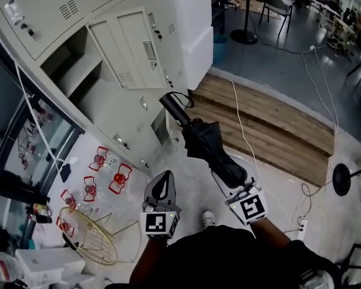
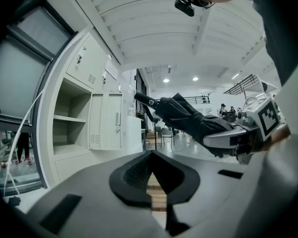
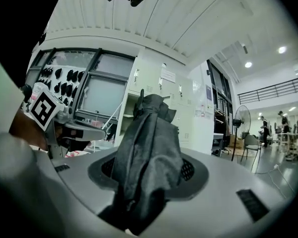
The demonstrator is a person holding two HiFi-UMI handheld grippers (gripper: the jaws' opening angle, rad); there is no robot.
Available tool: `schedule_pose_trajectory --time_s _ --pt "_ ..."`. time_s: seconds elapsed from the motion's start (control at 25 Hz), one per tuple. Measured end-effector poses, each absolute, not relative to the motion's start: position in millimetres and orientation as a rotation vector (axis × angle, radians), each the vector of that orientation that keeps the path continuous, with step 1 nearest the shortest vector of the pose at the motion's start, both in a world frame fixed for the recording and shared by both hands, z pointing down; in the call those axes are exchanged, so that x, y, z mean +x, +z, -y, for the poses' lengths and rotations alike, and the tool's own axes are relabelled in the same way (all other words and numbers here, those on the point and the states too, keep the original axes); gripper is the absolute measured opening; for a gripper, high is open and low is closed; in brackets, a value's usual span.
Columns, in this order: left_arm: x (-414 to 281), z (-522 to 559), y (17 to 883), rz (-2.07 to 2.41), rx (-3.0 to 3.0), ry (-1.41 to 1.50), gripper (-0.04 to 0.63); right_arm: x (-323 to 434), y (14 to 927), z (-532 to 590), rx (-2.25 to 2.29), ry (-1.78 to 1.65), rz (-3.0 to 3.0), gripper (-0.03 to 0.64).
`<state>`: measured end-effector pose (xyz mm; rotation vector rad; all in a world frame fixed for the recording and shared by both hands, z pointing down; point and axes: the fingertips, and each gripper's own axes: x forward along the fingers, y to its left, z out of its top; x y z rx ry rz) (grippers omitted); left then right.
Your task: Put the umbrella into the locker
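Well, one folded black umbrella (image 1: 207, 143) is clamped in the jaws of the right gripper (image 1: 230, 177), up in the air with its handle toward the lockers. The left gripper (image 1: 162, 180) (two grippers in all) has its jaws together on nothing. One locker (image 1: 78, 71) stands open; its swung-out door (image 1: 135, 50) sits between the opening and the handle. A wooden platform (image 1: 271, 122) and one white cable (image 1: 243, 131) lie beside them.

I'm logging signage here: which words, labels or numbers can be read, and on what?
Nothing reads clearly.
Notices on the lockers: too blurred.
Door tags: too small.
Marker cubes: square patterns, no words.
Umbrella: no print visible.
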<state>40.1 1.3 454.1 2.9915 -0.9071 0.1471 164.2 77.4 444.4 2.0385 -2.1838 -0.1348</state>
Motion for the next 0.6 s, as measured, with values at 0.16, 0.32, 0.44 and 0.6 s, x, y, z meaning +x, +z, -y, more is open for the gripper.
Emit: schedule_pose_trajectory --time_s 0.16,0.32,0.44,0.6 --pt "47 13 460 0.994 2.967 0.15 -0.003 175 448 -60 1.977 -0.154 2.237 0.212" --pt "46 24 462 1.062 2.931 0.168 -0.003 178 454 -39 1.941 -0.124 2.288 0.212" --pt "41 40 464 1.112 2.906 0.171 -0.003 176 454 -20 1.909 -0.112 2.327 0.212" --pt "32 65 470 1.172 2.873 0.182 -0.003 173 456 11 1.857 -0.126 2.364 0.212"
